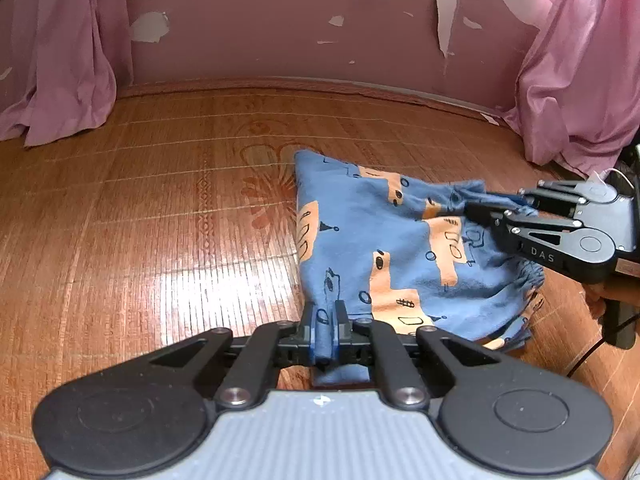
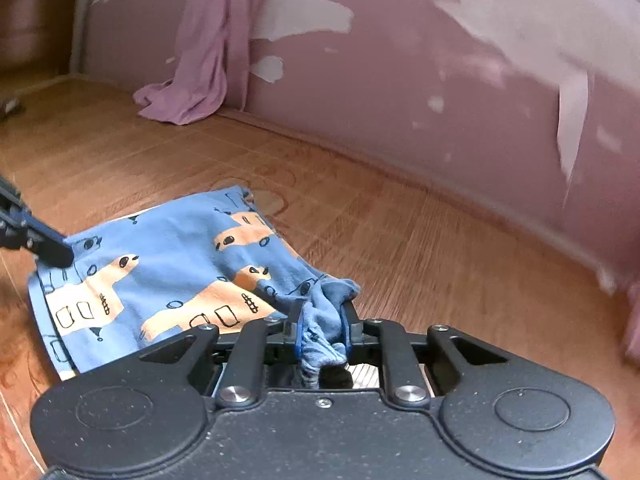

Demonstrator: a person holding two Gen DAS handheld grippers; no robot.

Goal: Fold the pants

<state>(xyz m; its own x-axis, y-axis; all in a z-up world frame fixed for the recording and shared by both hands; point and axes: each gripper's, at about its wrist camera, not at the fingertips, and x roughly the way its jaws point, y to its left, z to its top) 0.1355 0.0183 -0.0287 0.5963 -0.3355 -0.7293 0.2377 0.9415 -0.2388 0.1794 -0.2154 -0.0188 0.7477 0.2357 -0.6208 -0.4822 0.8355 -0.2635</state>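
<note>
Both grippers reach low over the mat: left gripper [image 1: 324,320] fingers and right gripper [image 2: 322,320] fingers pinch opposite edges of the blue pants [image 1: 380,240].

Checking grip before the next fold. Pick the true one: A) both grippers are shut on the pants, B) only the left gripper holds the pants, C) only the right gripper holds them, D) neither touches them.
A: the left gripper pinches a fold of the pants, and the right gripper is shut on bunched blue fabric.

left gripper [image 1: 324,320] clamped on cloth, right gripper [image 2: 322,322] likewise
</note>
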